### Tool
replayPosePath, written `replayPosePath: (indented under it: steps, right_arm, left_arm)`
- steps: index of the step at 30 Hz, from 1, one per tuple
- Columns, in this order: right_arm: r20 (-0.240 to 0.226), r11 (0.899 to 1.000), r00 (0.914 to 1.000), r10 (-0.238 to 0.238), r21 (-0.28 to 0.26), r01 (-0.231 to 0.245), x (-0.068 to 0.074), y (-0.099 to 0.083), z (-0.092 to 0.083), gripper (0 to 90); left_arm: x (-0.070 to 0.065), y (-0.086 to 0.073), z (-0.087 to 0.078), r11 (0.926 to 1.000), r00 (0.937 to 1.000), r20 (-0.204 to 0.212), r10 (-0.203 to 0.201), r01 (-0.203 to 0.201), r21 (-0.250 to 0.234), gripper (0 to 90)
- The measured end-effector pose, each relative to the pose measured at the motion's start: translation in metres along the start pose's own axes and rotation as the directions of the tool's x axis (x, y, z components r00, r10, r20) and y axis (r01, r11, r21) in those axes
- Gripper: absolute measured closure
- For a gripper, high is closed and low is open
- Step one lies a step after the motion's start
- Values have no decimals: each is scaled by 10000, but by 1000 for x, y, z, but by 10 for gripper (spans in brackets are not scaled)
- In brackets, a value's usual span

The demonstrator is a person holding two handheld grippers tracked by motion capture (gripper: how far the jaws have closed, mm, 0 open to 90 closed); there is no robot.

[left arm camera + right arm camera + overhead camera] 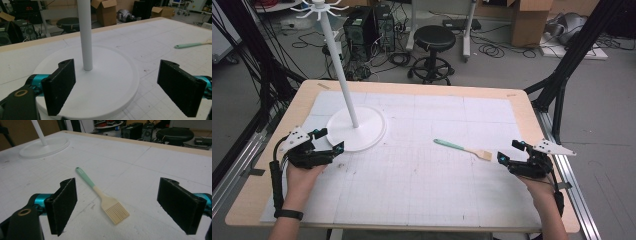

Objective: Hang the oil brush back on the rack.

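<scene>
A white stand with a round base [364, 134] [105, 82] and a tall pole [339, 65] [85, 32] rises at the table's left; hooks crown its top [319, 7]. My left gripper [329, 141] [117, 87] hovers open at the base's near-left rim, jaws wide apart and nothing between them. A small brush [462, 148] [100, 192] with a mint-green handle and pale bristles lies flat right of centre. My right gripper [511, 152] [117, 207] is open just right of the bristle end, apart from it. The stand's base [45, 147] shows far off in the right gripper view.
A white gridded mat [422, 170] covers the wooden table [532, 115]. Beyond the far edge stand a black stool [434, 50], computer towers [367, 27] and cardboard boxes [529, 20]. Black frame legs [572, 55] flank the table.
</scene>
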State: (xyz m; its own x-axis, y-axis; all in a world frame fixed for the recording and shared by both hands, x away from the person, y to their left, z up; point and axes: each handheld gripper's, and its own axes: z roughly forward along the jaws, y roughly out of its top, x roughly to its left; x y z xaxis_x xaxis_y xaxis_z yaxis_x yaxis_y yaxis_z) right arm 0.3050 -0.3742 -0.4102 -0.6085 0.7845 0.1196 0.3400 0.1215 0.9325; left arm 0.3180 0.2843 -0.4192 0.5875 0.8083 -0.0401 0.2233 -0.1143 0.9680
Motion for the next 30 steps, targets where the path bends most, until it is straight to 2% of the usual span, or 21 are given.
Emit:
replayPosePath:
  steps: [3, 9, 14, 17, 20, 27, 30]
  right_arm:
    - [-184, 9995, 9996, -212, 218, 216, -4, 5, 7, 159]
    - [-514, 9933, 9966, -649, 922, 694, -2, 15, 34, 159]
    - [-771, 9865, 9919, -1005, 1221, 1094, 2, 25, 56, 164]
    - [-995, 9786, 9873, -1239, 1523, 1381, 5, 30, 69, 167]
    - [-1286, 9739, 9831, -1301, 1696, 1511, 7, 32, 81, 169]
    - [-1768, 9483, 9721, -1543, 2496, 1960, 13, 29, 107, 170]
    - [-1981, 9344, 9666, -1629, 2836, 2156, 15, 27, 117, 212]
  left_arm:
    - [0, 0, -1, 10000, 10000, -13, -33, 33, -31, 158]
    - [0, 0, 0, 10000, 10000, -28, 27, -27, 48, 158]
    - [0, 0, 0, 10000, 10000, 12, 5, -5, 44, 158]
    - [-1, 0, 1, 10000, 10000, 38, -11, 11, 15, 158]
    - [0, 0, 1, 10000, 10000, 50, -23, 23, -11, 158]
    - [2, -1, 0, 10000, 10000, 67, -37, 36, 43, 153]
    - [2, -1, 0, 10000, 10000, 32, -48, 48, 50, 153]
